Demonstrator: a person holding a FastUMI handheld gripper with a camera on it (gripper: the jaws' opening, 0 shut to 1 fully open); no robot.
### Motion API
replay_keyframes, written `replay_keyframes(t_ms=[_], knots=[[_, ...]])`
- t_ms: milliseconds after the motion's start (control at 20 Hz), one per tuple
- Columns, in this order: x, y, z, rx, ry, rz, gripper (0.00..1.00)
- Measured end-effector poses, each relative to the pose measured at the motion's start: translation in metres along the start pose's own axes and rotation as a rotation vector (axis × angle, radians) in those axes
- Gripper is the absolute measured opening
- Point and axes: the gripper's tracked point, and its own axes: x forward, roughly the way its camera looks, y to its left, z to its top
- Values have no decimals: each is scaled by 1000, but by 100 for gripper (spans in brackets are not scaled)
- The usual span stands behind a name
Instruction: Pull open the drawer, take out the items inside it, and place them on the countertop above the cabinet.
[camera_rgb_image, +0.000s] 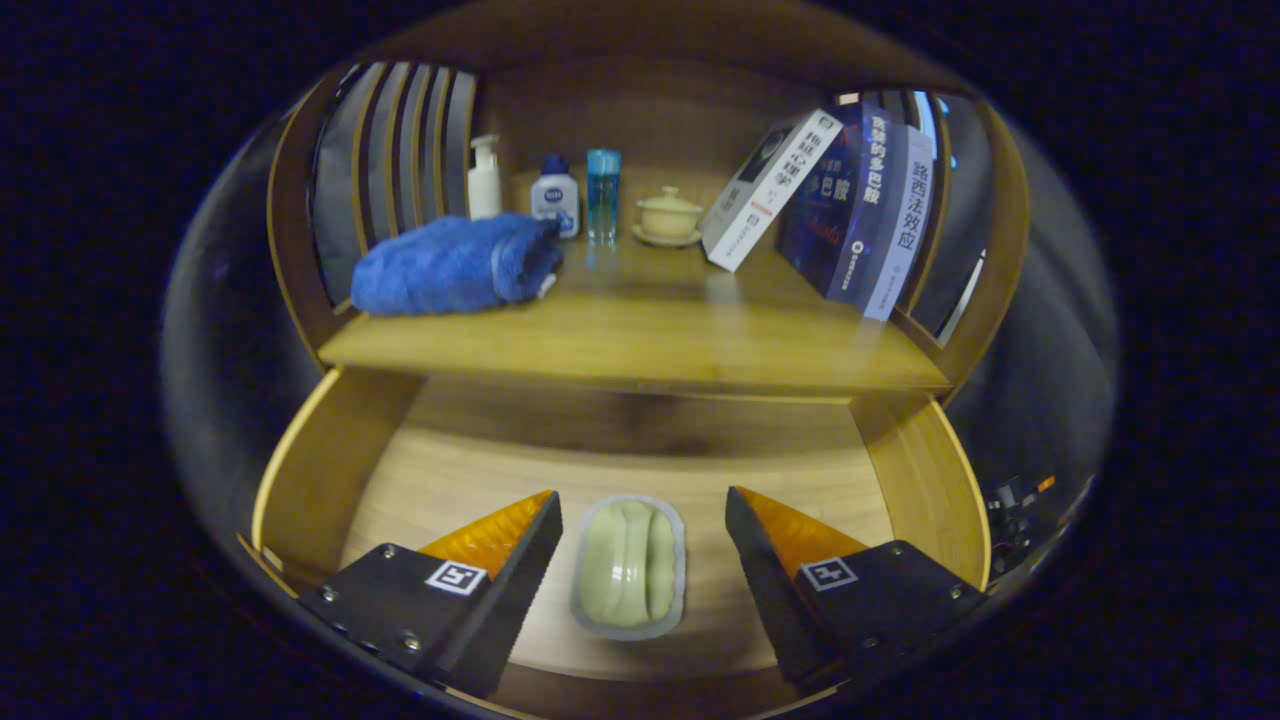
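The pale green soap dish (629, 567), holding a ridged bar in a light rim, lies on the open drawer (440, 470) floor near its front edge, between the gripper (643, 545) fingers, whose jaws stand spread and clear of it. It looks light, rigid and slick; its long sides seem the best place to pinch. On the countertop (640, 335) above, leaning books (860, 210) carry Chinese spine titles.
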Motion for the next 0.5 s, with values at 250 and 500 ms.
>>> replay_keyframes(t_ms=[250, 500], knots=[[16, 5, -25, 111, 167, 56, 52], [14, -1, -32, 99, 176, 27, 23]])
